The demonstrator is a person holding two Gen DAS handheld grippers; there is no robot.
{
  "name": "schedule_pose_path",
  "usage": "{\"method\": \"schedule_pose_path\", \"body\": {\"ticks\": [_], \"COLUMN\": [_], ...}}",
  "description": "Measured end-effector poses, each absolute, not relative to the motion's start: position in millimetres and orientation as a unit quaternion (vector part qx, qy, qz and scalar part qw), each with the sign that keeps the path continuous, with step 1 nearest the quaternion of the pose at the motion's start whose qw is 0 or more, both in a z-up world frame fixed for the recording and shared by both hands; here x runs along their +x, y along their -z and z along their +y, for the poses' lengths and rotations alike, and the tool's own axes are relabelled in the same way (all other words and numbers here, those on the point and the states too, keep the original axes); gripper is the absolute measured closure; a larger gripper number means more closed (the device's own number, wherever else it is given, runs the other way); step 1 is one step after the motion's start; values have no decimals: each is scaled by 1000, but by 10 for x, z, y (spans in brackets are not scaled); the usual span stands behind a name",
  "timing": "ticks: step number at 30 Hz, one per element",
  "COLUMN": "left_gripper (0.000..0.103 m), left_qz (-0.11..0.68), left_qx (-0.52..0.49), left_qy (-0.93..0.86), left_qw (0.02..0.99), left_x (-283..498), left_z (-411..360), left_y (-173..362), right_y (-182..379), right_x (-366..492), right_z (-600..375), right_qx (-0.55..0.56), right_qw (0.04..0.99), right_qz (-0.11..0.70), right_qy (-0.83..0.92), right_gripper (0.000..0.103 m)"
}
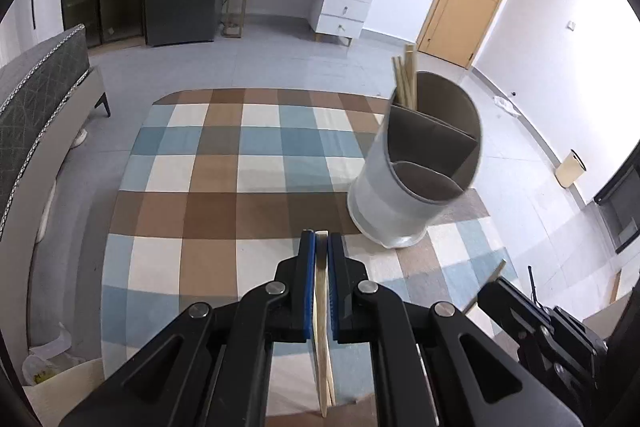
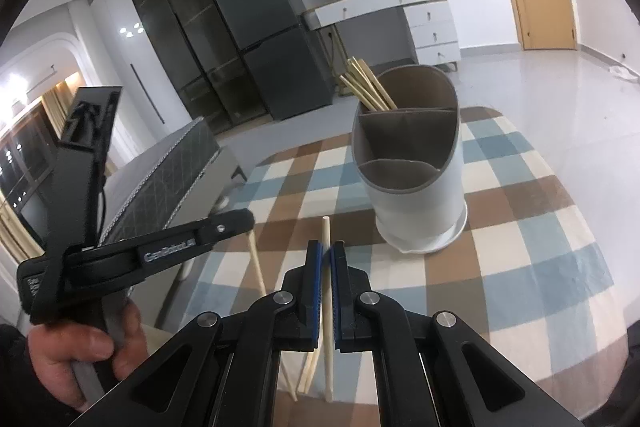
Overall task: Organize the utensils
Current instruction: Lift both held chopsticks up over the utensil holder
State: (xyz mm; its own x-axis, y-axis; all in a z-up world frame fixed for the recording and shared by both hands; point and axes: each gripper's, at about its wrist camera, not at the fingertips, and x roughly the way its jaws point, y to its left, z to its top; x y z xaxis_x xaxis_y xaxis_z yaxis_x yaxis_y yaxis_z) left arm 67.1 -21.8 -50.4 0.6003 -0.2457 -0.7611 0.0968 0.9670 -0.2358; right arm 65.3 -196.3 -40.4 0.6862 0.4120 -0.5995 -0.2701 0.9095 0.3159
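A: What's the holder [image 1: 416, 163] like?

B: A smooth oval tub, pale grey outside, brown inside, with dividers making three compartments. It stands on a soft checked cloth [image 1: 224, 179] of blue, cream and brown squares. A bunch of pale wooden chopsticks [image 1: 405, 79] leans out of its far compartment; the other two look bare.

A: And the left gripper [image 1: 321, 243]?

B: Black, with blue ribbed pads. Its fingers are pinched narrow on a chopstick pair [image 1: 322, 311], flat light wood, just short of the holder and to its left. It tilts downward over the cloth.

A: The right gripper [image 2: 327, 251]?

B: Same build, jaws clamped on a single stick [image 2: 326, 267], round and slim, whose tip pokes up past the pads on the near side of the holder. More sticks [image 2: 256, 259] lie on the cloth, left of the holder.

A: Any writing?

B: White lettering on the left gripper's side, seen from the right wrist; it's too blurred to read with certainty. A bare hand [image 2: 76, 351] wraps its handle from below.
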Motion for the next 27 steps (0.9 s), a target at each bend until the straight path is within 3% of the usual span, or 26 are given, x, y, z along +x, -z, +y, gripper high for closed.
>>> {"method": "schedule_pose_path", "body": {"ticks": [27], "left_gripper": [102], "left_qz": [423], "left_qx": [-71], "left_qy": [137], "left_qw": [893], "left_x": [329], "left_z": [-268], "left_y": [222], "right_y": [119], "right_x": [273], "right_z": [-1902], "right_qx": [76], "right_qw": [924], "right_qz": [329], "right_qy": [-181], "right_gripper": [100]}}
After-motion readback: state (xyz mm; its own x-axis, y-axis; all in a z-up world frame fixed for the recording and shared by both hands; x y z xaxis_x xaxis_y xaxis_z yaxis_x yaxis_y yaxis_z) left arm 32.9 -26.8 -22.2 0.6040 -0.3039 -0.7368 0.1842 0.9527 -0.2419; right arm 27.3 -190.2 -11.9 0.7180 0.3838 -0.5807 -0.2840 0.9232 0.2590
